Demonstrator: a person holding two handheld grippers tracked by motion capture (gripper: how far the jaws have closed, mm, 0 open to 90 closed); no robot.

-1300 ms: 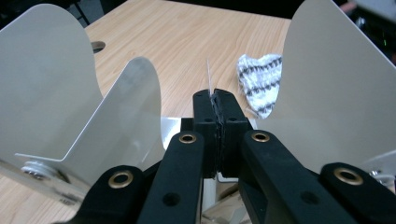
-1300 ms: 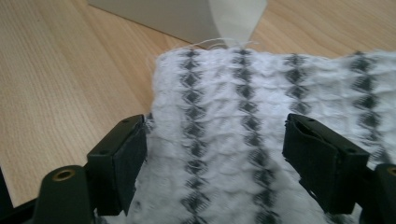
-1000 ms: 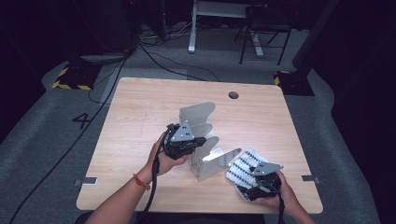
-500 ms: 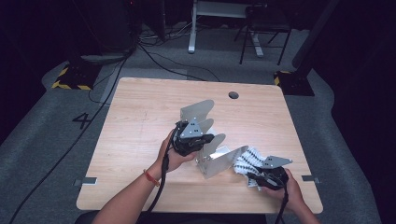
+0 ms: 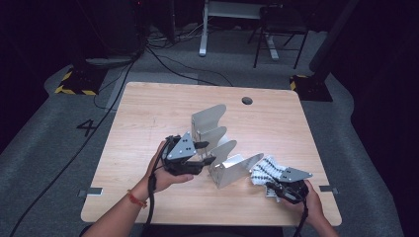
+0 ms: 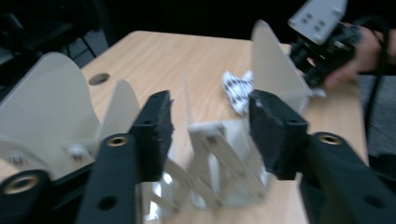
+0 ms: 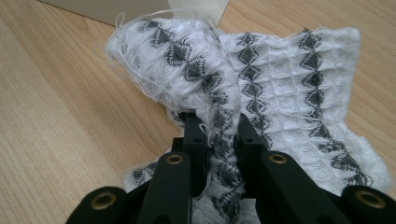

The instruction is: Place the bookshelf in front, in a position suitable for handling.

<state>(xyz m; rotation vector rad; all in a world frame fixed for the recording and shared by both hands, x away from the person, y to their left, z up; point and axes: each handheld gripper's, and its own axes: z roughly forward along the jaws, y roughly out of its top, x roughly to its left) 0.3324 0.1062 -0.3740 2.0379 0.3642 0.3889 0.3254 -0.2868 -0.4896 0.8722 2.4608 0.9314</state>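
From the high view I see my left gripper (image 5: 206, 153) just left of centre in the frame, held by my left hand (image 5: 160, 170), which comes in from the bottom edge. Its jaws have just been opening and stand apart, pointing right toward the metal rack (image 5: 222, 148), a silver stand of fanned, curved plates at the middle of the wooden table (image 5: 148, 113). In the left gripper view the two black pads (image 6: 156, 135) sit clear of the rack's lower bracket (image 6: 219, 158), which lies between them in the centre of the frame without touching either pad; nothing is gripped.

My right gripper (image 5: 276, 186) is in the lower right of the high view, held by my right hand (image 5: 309, 202) near the table's front edge. Its jaws have just been closing, and in the right gripper view they are pinched tight on a fold of the white cloth with black diamond patterning (image 7: 261, 79). The cloth (image 5: 267, 170) lies on the table just to the right of the rack's lowest plate, touching or nearly touching it; I cannot tell which. In the right gripper view the fabric spreads across the upper and right part of the frame, bunched and frayed at upper left, with its gathered fold running down between the jaws at bottom centre. In the left gripper view the cloth (image 6: 238, 86) shows beyond the rack, upper centre.
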